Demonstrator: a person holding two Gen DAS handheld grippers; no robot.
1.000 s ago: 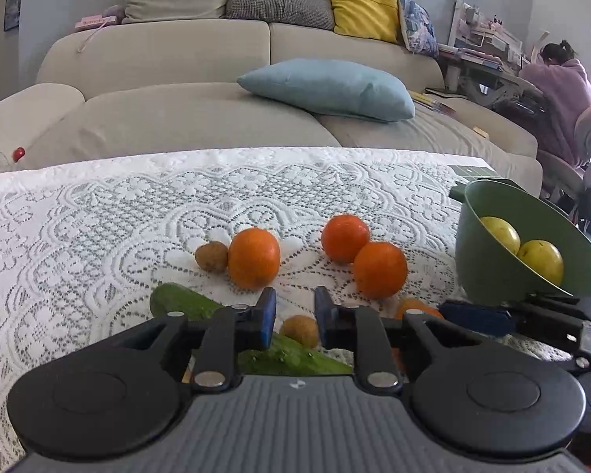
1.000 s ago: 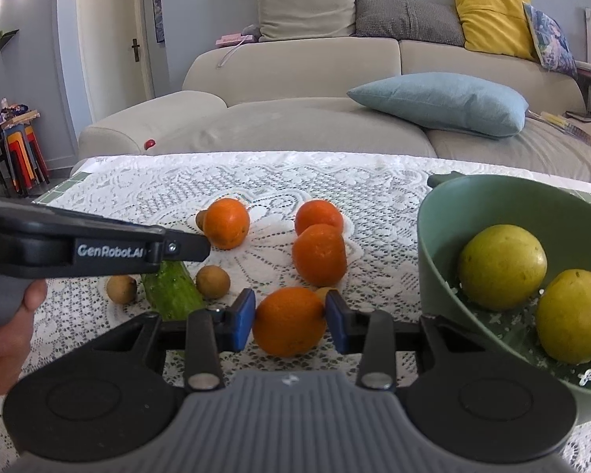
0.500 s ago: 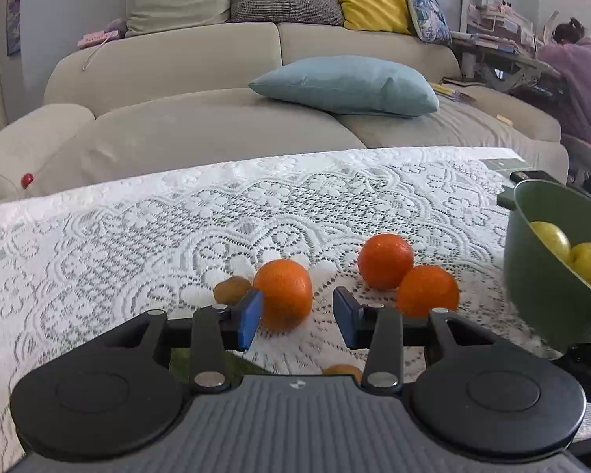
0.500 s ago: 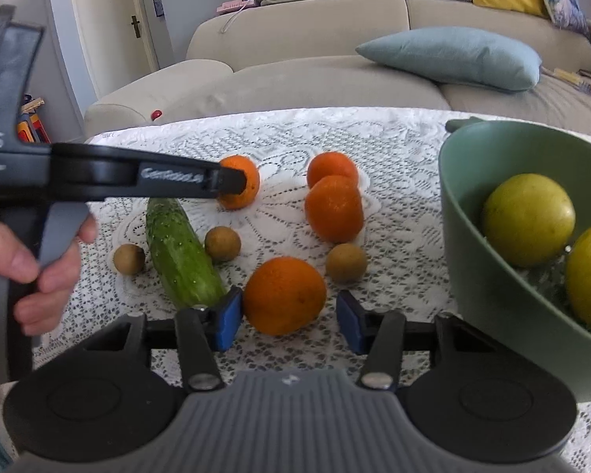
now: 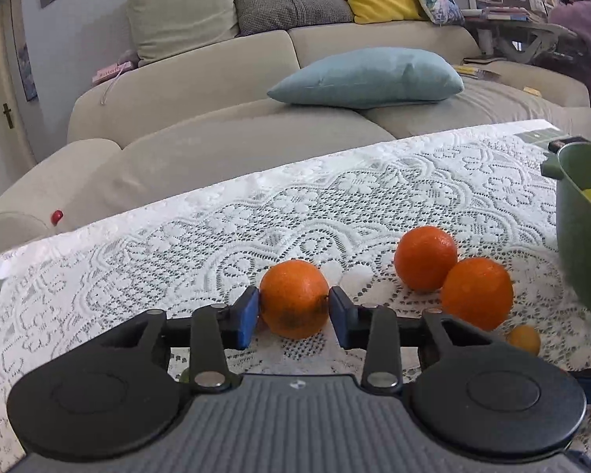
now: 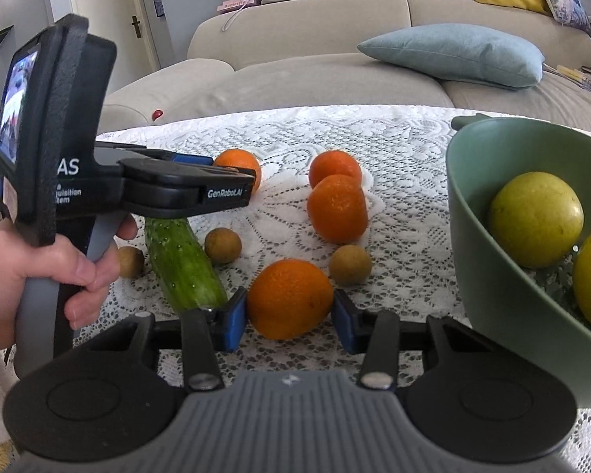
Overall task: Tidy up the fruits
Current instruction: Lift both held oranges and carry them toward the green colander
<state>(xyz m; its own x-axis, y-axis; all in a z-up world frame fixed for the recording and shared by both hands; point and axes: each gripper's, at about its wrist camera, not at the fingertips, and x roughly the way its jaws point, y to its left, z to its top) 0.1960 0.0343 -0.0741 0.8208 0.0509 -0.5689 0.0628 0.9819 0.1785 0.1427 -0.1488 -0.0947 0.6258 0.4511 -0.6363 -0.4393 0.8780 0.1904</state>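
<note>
Both grippers work over a lace-covered table (image 5: 177, 260). In the left wrist view, my left gripper (image 5: 294, 315) has an orange (image 5: 294, 299) between its blue pads; the jaws are closing and both pads touch its sides. The right wrist view shows that gripper (image 6: 240, 173) from the side at the far-left orange (image 6: 236, 161). My right gripper (image 6: 289, 317) holds the nearest orange (image 6: 289, 295) between closing jaws, pads against it. Two more oranges (image 6: 337, 209) lie touching mid-table. A green bowl (image 6: 476, 236) at the right holds two yellow-green fruits (image 6: 536, 218).
A cucumber (image 6: 181, 264) lies left of the right gripper, with small brown fruits (image 6: 222, 245) beside it and another (image 6: 350, 265) by the bowl. A hand (image 6: 39, 276) grips the left tool's handle. A beige sofa (image 5: 216, 130) stands behind the table.
The left gripper, shut over the cucumber a second ago, opened, moved forward and came around the far-left orange. The right gripper stayed around the near orange, its jaws widening a little and then narrowing.
</note>
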